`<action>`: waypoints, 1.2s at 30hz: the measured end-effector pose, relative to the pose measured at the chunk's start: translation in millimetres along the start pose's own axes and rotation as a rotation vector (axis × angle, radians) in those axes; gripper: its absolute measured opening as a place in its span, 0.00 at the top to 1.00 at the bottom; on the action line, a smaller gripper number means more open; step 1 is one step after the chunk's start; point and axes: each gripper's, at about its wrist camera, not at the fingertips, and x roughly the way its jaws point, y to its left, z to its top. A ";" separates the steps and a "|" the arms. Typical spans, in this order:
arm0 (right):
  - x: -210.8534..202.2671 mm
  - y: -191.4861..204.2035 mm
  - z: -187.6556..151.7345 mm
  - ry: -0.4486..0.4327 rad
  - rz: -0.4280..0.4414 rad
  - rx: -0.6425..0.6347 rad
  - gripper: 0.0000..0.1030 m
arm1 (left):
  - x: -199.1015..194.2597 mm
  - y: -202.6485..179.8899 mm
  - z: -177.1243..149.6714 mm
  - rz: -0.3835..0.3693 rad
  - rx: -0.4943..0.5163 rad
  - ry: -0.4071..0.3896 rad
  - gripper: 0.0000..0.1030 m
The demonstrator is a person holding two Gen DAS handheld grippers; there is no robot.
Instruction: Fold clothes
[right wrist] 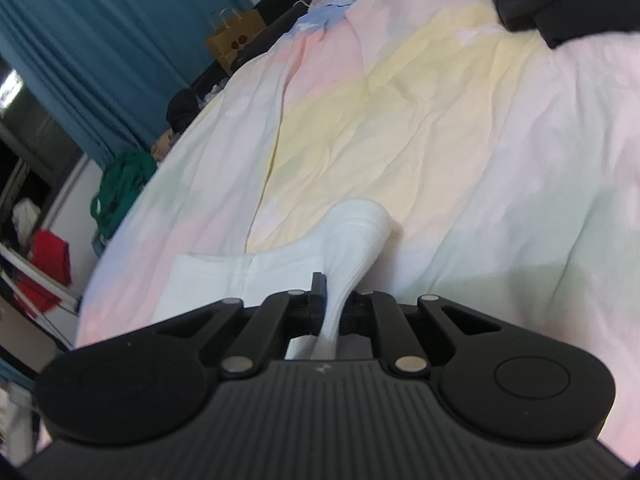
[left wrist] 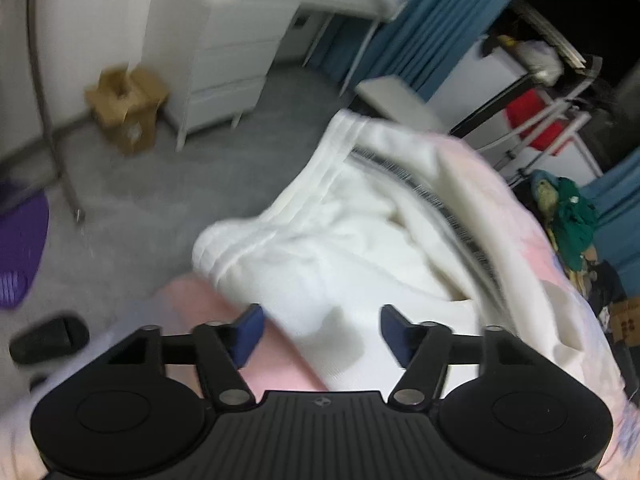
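Mid-fold: the left gripper (left wrist: pixel 322 334) stands with fingers apart over the white garment (left wrist: pixel 340 232) at frame centre on the pastel bedspread (right wrist: pixel 460 140), the right gripper (right wrist: pixel 334 292) clamped on its bunched edge; next move likely needs regrasping.

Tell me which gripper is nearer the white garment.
Right. The right gripper is clamped on a bunched fold of the white garment; the left gripper stands open just above it, pads apart.
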 end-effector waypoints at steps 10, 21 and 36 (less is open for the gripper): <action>-41.1 22.5 6.2 -0.238 -0.065 -0.147 0.38 | -47.9 -108.2 -40.2 -0.140 0.325 -0.320 0.07; -58.8 97.4 -42.5 0.124 0.497 -0.378 0.39 | 57.6 -250.8 -112.3 -0.286 0.464 -0.168 0.05; 75.6 214.5 -111.1 0.410 0.419 -0.366 0.68 | 126.0 -233.6 -116.3 -0.428 0.488 -0.285 0.05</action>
